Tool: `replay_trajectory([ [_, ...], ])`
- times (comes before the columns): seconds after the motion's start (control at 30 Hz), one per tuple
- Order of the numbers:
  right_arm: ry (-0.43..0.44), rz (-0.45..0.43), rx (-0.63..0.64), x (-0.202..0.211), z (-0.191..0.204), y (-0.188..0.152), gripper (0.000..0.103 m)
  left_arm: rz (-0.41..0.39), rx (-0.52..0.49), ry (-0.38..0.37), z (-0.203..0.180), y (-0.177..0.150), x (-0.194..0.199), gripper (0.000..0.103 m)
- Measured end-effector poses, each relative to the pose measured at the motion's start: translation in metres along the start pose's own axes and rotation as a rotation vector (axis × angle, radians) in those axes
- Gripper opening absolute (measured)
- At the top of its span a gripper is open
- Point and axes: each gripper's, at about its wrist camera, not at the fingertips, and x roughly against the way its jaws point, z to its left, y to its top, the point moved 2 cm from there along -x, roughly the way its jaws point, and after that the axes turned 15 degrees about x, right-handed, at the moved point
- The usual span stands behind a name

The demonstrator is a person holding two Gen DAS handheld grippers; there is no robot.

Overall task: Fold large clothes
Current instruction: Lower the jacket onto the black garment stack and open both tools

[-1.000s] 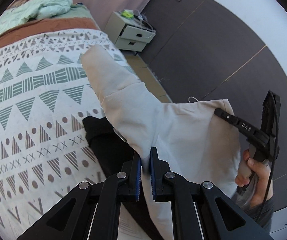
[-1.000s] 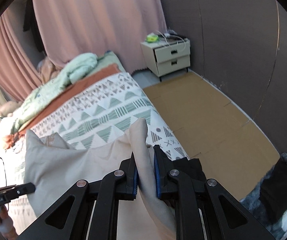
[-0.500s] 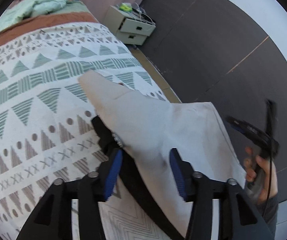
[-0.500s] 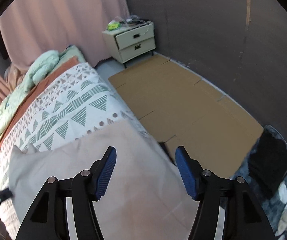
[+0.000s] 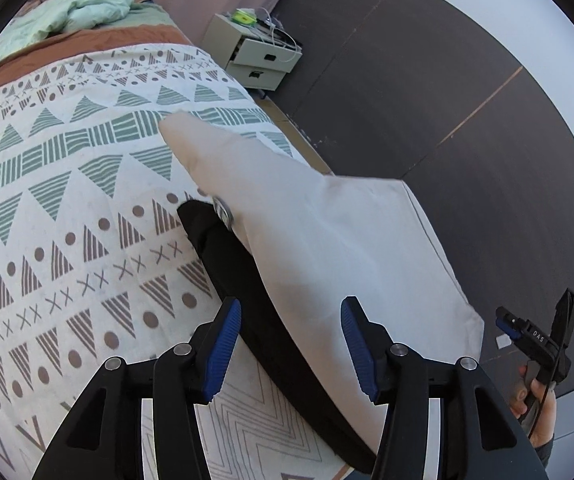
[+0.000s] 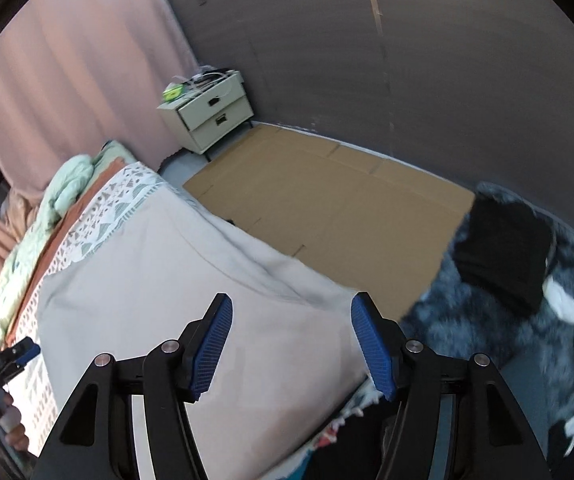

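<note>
A large beige garment (image 5: 327, 240) lies spread on the patterned bed cover (image 5: 67, 208), partly over a black garment (image 5: 247, 280). It also shows in the right wrist view (image 6: 175, 280), reaching the bed's edge. My left gripper (image 5: 291, 344) is open and empty just above the beige garment's near edge. My right gripper (image 6: 291, 344) is open and empty above the same garment. The right gripper also shows in the left wrist view (image 5: 535, 340), held beyond the garment's right corner.
A cream nightstand (image 6: 207, 116) stands by the pink curtain (image 6: 67, 80). Flat cardboard (image 6: 327, 208) covers the floor beside the bed. A dark furry rug (image 6: 527, 300) holds black and white clothes. A mint quilt (image 5: 79, 12) lies at the bed's head.
Both grippers were shut on the beige garment a second ago. They opened, let it drop flat on the bed and drew back a little.
</note>
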Motion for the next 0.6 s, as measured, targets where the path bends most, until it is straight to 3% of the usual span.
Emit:
replay_trajectory([
  [0.27, 0.073, 0.048, -0.105, -0.037, -0.014, -0.030, 0.060, 0.070, -0.043, -0.019, -0.007, -0.027, -0.014, 0.054],
  [0.33, 0.094, 0.032, -0.107, -0.041, -0.015, -0.032, 0.020, 0.073, -0.049, -0.020, -0.009, -0.029, -0.018, 0.053],
  [0.43, 0.086, -0.003, -0.108, -0.042, -0.014, -0.026, 0.012, 0.076, -0.066, -0.028, -0.015, -0.029, -0.026, 0.039],
  [0.6, 0.022, 0.001, -0.122, -0.051, -0.011, -0.021, 0.010, 0.076, -0.070, -0.008, -0.025, -0.022, -0.039, 0.039],
])
